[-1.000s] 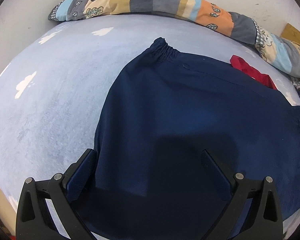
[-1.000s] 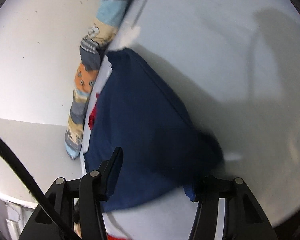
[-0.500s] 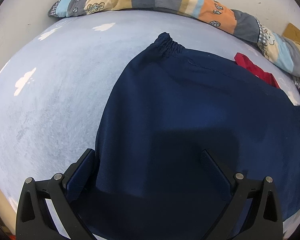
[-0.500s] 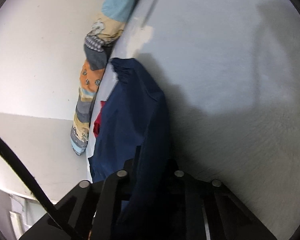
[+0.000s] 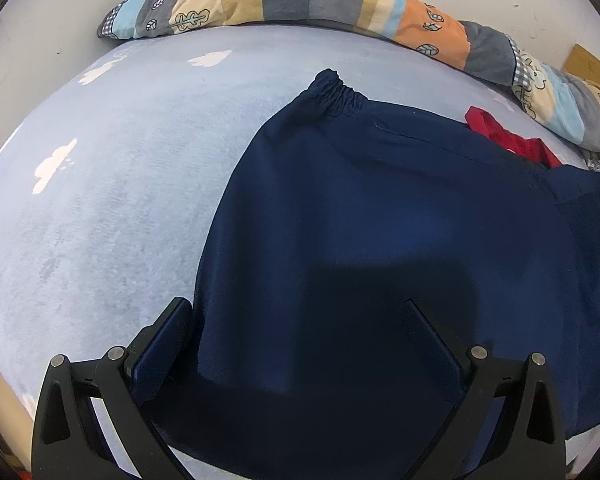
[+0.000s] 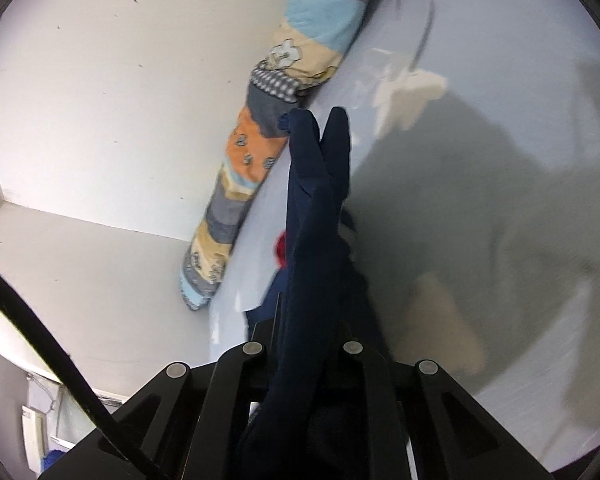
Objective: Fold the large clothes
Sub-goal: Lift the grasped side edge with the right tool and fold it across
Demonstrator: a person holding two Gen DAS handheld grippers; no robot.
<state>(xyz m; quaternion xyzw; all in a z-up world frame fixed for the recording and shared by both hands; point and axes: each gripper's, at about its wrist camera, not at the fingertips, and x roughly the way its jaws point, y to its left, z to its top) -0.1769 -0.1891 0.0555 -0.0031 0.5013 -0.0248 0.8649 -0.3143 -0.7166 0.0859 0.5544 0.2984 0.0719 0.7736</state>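
Navy trousers (image 5: pixel 360 208) lie centre-frame on the pale blue bedsheet (image 5: pixel 112 200), soft and limp, best gripped at hems or waistband; left gripper (image 5: pixel 296 316) stands wide, right gripper (image 6: pixel 300 344) is clamped on fabric.

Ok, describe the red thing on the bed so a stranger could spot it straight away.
Start at the pale blue bed and follow the long patchwork pillow along the wall. Just in front of it, a red cloth peeks out from behind the navy garment's far edge. It is the only red item there.
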